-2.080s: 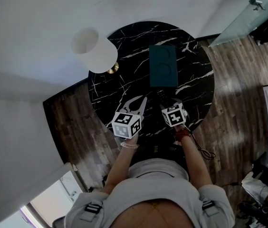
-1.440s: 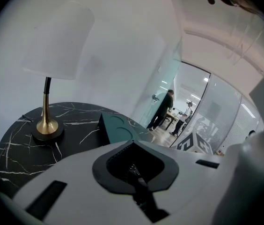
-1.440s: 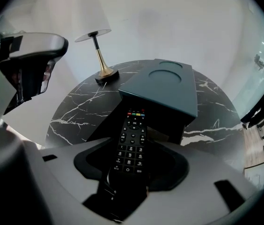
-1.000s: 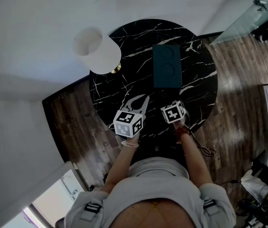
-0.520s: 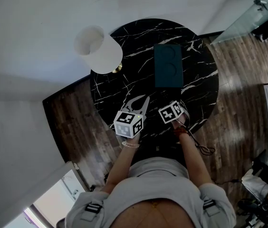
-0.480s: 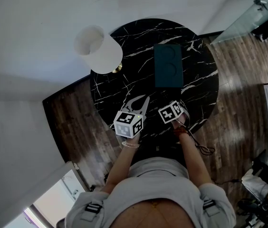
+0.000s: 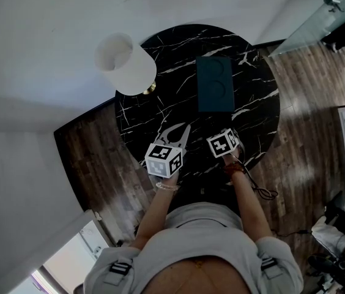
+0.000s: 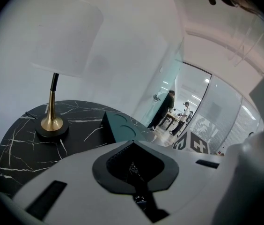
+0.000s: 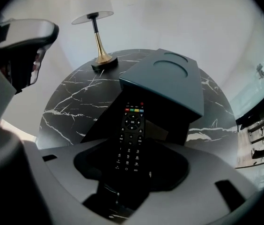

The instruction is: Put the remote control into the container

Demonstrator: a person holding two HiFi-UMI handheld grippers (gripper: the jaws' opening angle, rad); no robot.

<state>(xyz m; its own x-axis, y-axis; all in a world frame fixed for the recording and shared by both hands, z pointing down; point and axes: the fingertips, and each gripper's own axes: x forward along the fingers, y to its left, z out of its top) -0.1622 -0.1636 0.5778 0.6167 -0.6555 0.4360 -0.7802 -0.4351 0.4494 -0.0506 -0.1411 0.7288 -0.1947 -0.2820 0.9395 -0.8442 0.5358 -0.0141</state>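
The black remote control [image 9: 131,139] lies lengthwise between the grey jaws of my right gripper [image 9: 132,159], which is shut on it. Its coloured-button end reaches the dark open side of the teal container [image 9: 169,81]. In the head view the container [image 7: 215,83] lies on the round black marble table [image 7: 142,112], and my right gripper [image 7: 218,128] sits just short of its near end. The remote is hidden there under the marker cube. My left gripper [image 7: 183,129] hovers to the left, white fingers meeting at the tips, holding nothing.
A white-shaded lamp [image 7: 123,60] on a brass foot [image 8: 51,123] stands at the table's far left. Wooden floor [image 7: 307,103] surrounds the table, and a white wall lies beyond. Glass partitions and two distant people [image 8: 167,109] show in the left gripper view.
Very little. My right gripper with the remote has wobbled slightly near the container's near end. The left gripper has stayed where it was.
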